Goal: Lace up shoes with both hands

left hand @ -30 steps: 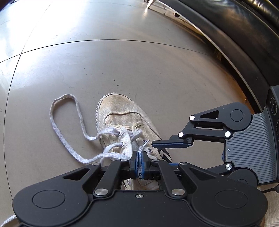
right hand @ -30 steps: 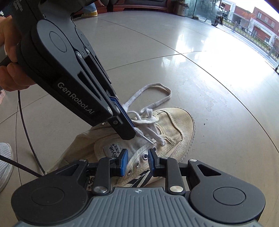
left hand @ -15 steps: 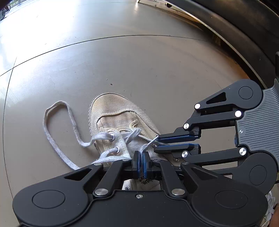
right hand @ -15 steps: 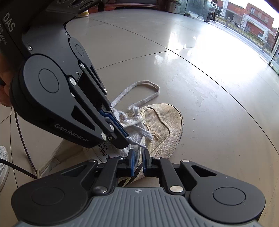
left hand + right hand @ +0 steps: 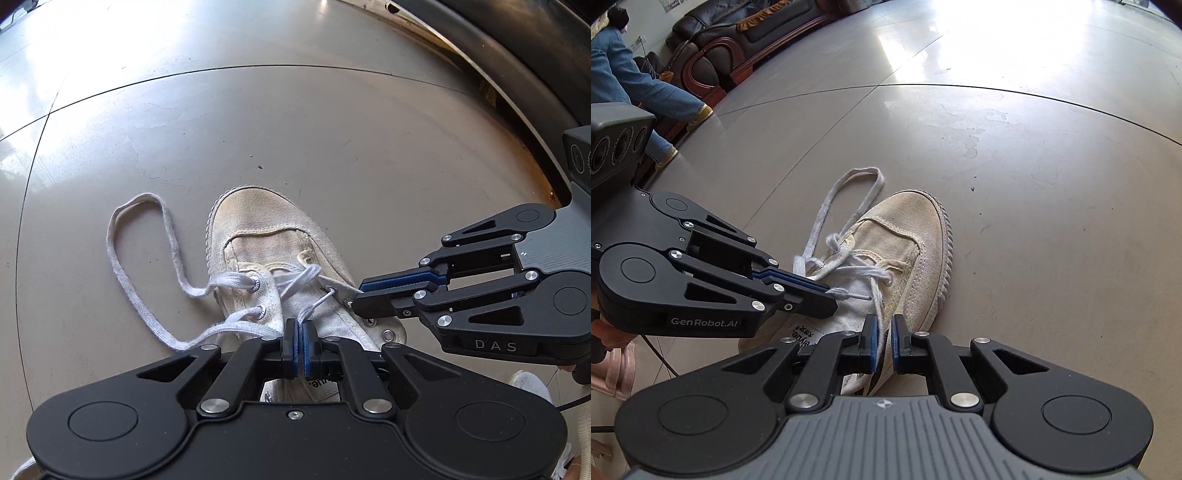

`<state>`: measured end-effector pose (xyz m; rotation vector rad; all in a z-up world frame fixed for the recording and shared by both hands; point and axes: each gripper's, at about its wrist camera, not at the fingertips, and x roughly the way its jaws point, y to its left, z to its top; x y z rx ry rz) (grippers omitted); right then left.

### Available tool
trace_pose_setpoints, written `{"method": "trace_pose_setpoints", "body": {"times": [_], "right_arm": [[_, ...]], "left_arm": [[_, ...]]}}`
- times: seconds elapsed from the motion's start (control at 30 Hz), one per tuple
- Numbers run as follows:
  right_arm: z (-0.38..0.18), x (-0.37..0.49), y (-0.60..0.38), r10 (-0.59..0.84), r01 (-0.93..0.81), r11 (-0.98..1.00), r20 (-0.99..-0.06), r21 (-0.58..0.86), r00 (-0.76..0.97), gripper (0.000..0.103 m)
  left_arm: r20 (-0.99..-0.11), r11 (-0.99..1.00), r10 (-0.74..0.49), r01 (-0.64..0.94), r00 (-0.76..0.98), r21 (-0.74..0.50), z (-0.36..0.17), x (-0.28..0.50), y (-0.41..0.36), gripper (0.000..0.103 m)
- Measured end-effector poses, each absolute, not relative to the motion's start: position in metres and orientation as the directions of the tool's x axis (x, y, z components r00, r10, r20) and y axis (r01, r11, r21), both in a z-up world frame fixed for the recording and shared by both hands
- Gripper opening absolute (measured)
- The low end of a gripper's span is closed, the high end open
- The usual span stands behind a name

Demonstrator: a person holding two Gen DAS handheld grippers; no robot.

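Observation:
A worn cream canvas shoe (image 5: 266,229) (image 5: 905,229) lies on the grey floor, toe pointing away, with a white lace threaded through its front eyelets. A long slack loop of lace (image 5: 114,240) (image 5: 827,206) trails on the floor beside the toe. My left gripper (image 5: 298,332) (image 5: 829,291) is shut on the lace end over the tongue, and the thin tip pokes out past its fingers. My right gripper (image 5: 882,332) (image 5: 360,295) sits at the shoe's other side near the eyelet row. Its pads are nearly together on a lace strand that runs down from an eyelet.
A dark sofa (image 5: 738,33) and a seated person in jeans (image 5: 613,74) are far back on the left. A dark curved furniture base (image 5: 517,74) borders the floor on the other side. A black cable (image 5: 657,354) lies near the shoe's heel.
The right gripper's jaws went from open to nearly together on a lace strand. It rolled over and shifted along the shoe's side. The left gripper stayed shut on the lace end.

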<state>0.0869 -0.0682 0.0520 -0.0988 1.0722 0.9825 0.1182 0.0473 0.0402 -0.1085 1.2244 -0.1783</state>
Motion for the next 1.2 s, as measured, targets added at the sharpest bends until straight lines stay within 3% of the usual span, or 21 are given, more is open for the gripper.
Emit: {"method": "trace_pose_setpoints", "body": {"times": [1.2], "right_arm": [[0.048, 0.090, -0.068, 0.637, -0.715, 0.581, -0.764, 0.389, 0.101, 0.008]], "left_arm": [[-0.934, 0.981, -0.194, 0.075, 0.300, -0.180, 0.040, 0.127, 0.035, 0.002]]}}
